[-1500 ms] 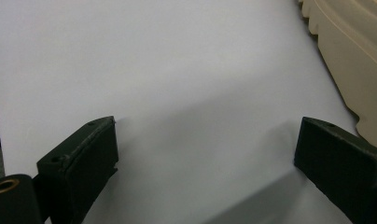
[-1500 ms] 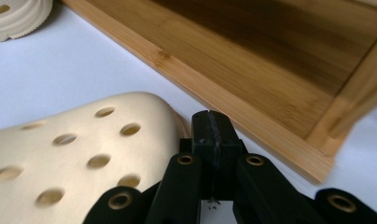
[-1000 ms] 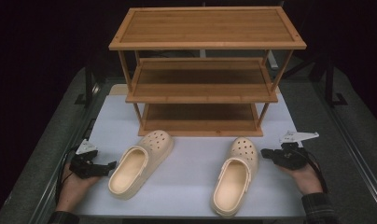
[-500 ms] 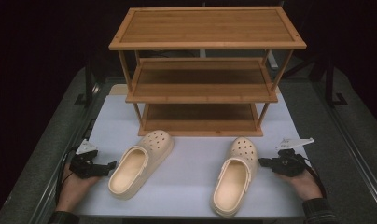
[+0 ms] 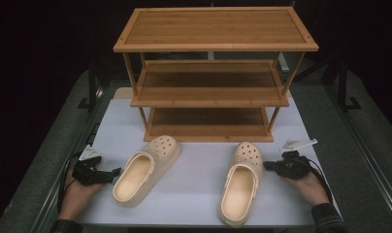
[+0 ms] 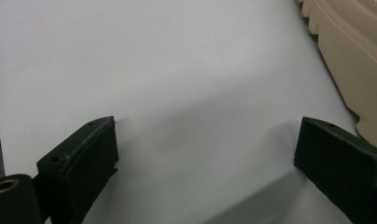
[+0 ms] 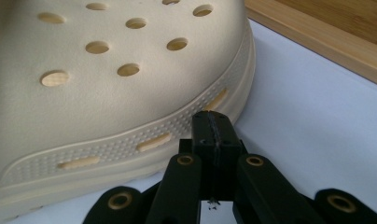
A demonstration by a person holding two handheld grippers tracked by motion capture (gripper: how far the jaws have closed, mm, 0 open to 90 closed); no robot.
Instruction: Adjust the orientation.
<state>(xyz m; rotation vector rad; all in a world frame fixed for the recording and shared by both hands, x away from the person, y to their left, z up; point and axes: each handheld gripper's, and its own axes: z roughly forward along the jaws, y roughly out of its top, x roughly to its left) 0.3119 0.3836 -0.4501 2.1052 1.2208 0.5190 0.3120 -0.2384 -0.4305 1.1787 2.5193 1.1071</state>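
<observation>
Since the right gripper (image 7: 211,122) sits shut and empty with its tip against the right clog's (image 5: 241,182) side, while the left gripper (image 6: 205,154) gapes beside the left clog (image 5: 144,170), a push could skid either shoe off line.

L gripper (image 5: 111,173): my jaws wide apart, low, near-left | R gripper (image 5: 268,165): my jaws pressed together, near-right, pointing left

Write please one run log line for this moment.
left gripper: open, beside left clog, no contact | right gripper: shut, empty, tips at right clog sole side | shoe rack: shelves bare
</observation>
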